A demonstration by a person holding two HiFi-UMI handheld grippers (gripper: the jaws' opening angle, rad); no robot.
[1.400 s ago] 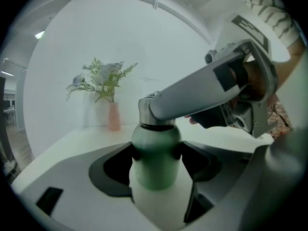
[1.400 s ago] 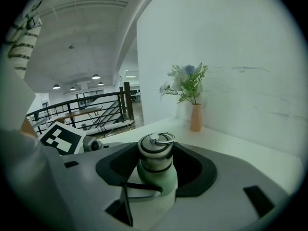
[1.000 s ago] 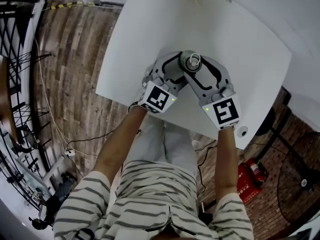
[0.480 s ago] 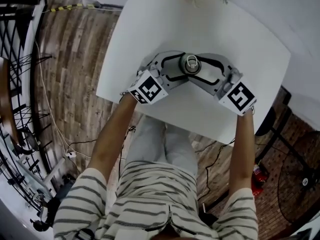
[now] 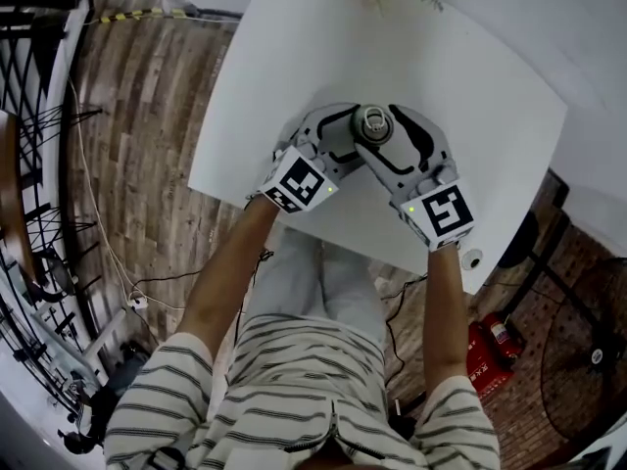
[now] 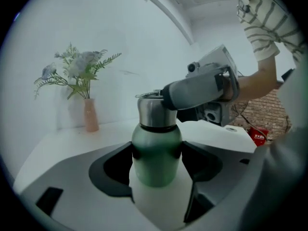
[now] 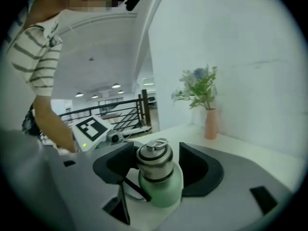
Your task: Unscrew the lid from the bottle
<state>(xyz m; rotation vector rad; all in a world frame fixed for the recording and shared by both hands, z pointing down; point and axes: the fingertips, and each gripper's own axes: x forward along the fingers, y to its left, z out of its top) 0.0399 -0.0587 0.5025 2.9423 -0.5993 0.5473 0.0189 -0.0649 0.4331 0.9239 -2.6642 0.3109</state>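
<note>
Left gripper view: left tongs (image 6: pixel 157 150) are clenched on the bottle (image 6: pixel 156 165), with a pad pressed on each side of the green body, low down. The bottle stands upright on the white desk (image 6: pixel 72 138). The right tongs' grey body crosses in from 2 o'clock at the level of the steel lid (image 6: pixel 153 112). We can't see from here how they sit on it.

Right gripper view fills that in. Right tongs (image 7: pixel 156 160) sit around the lid with the jaws opening. A gap shows at the 3 o'clock pad. The 9 o'clock pad is just beside the lid, and we can't tell if it touches. We call them released. The lid sits on the neck. Only this view clearly shows the wire ring (image 7: pixel 157 143) on top of it.

Head view gives the layout the other two lack. The bottle is at 12 o'clock from the person. Left tongs come in from 8 o'clock and right tongs from 4 o'clock. Only the lid top shows, so grip heights don't read. The wood floor (image 5: pixel 147 116) and a white cable (image 5: pixel 86 179) appear in this view alone.

Containers:
- **Bottle:** closed, contents not visible.
- **Vase:** the pink vase (image 6: pixel 90 115) holds green sprigs (image 6: pixel 79 69) with pale flowers. It is at 10 o'clock from the bottle in the left gripper view and at 1 o'clock in the right gripper view, well apart from the bottle in both. Head view catches only the sprigs at the desk's 12 o'clock edge.
</note>
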